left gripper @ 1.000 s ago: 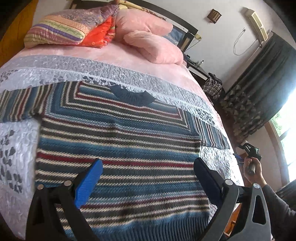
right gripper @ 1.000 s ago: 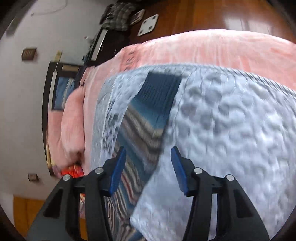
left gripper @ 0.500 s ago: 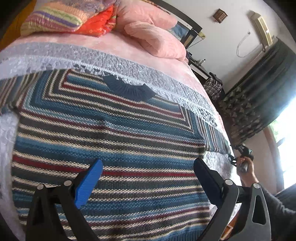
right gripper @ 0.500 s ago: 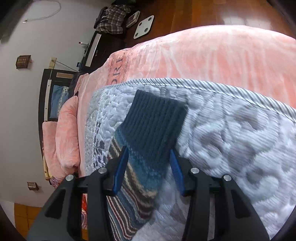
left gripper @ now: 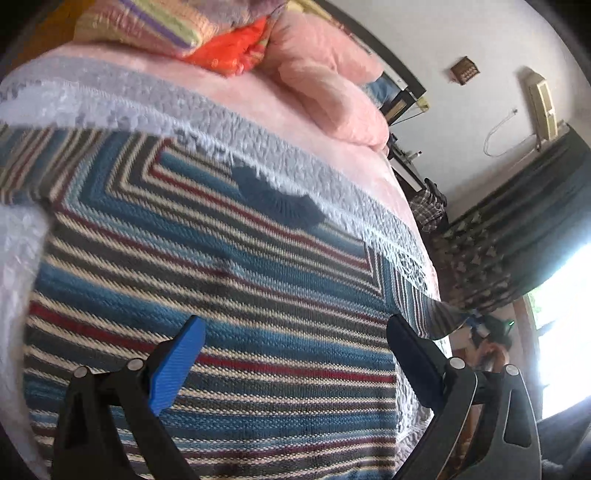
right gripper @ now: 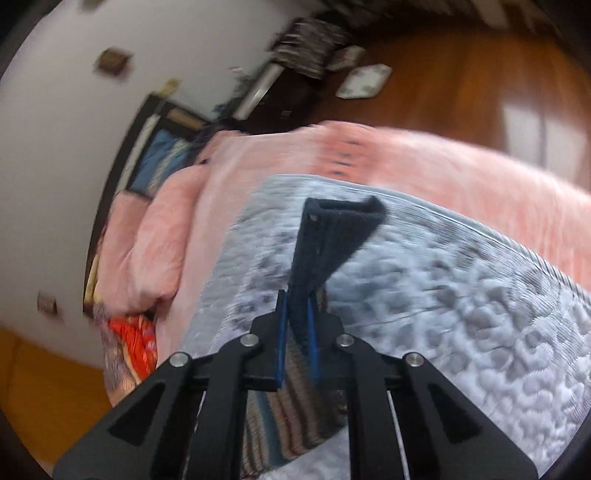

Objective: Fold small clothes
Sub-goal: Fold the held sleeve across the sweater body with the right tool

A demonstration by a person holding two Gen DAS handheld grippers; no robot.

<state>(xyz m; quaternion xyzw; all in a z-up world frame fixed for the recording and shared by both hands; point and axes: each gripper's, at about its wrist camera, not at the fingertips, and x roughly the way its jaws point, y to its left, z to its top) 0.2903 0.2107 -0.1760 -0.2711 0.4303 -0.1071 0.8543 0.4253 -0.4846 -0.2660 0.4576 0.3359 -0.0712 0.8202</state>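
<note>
A striped knit sweater (left gripper: 221, 295) in blue, red, cream and grey lies flat on the bed, its dark collar (left gripper: 277, 195) toward the pillows. My left gripper (left gripper: 295, 332) hovers open over the sweater's body with nothing between its fingers. In the right wrist view my right gripper (right gripper: 295, 314) is shut on the sweater's dark ribbed sleeve cuff (right gripper: 332, 236), which stands up off the quilt. The striped sleeve (right gripper: 288, 417) hangs below the fingers. In the left wrist view the lifted sleeve (left gripper: 439, 317) rises at the sweater's right edge.
A grey quilted bedspread (right gripper: 461, 314) covers a pink blanket (right gripper: 424, 166). Pink pillows (left gripper: 332, 92) and a colourful folded quilt (left gripper: 177, 26) sit at the head. Beyond the bed's right edge are a wooden floor (right gripper: 480, 85), dark curtains (left gripper: 517, 221) and a hand (left gripper: 487, 350).
My right gripper closed on the sleeve cuff and lifted it off the quilt. My left gripper moved closer over the sweater's body and stays open.
</note>
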